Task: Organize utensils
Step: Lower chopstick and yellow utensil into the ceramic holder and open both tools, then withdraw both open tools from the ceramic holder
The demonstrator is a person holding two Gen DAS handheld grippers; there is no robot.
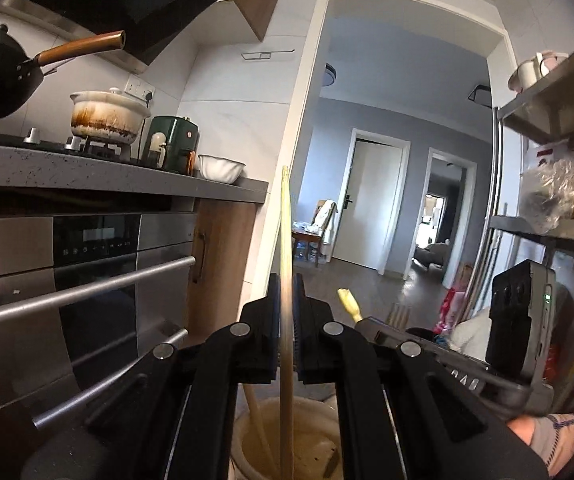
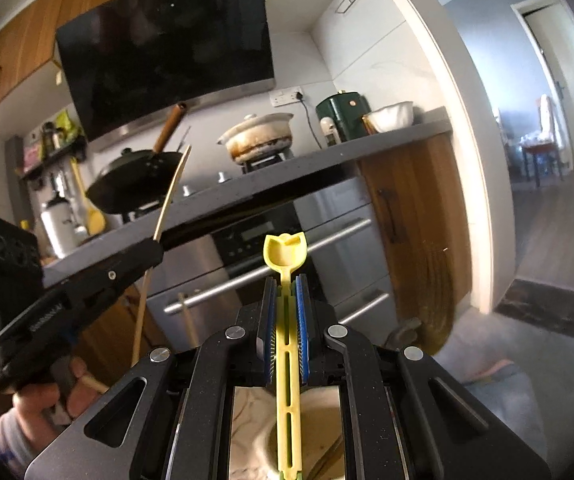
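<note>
A wooden chopstick (image 1: 286, 264) stands upright at the centre of the left view, pinched in the left gripper (image 1: 286, 292) jaws above a beige container (image 1: 315, 440). The right gripper (image 2: 286, 292) jaws pinch a yellow plastic utensil (image 2: 287, 320), centre frame, before the oven (image 2: 287, 240).

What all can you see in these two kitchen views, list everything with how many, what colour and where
chopstick: one, pale wood, clamped in left gripper
scoop: one, yellow, clamped in right gripper
bucket: one, beige, below left gripper
wok: one, black, on stove
clay pot: one, white, brown-stained, on stove
bowl: one, white, counter end
oven: one, steel and black, under counter
left gripper: black, shut
right gripper: black, blue pads, shut
</note>
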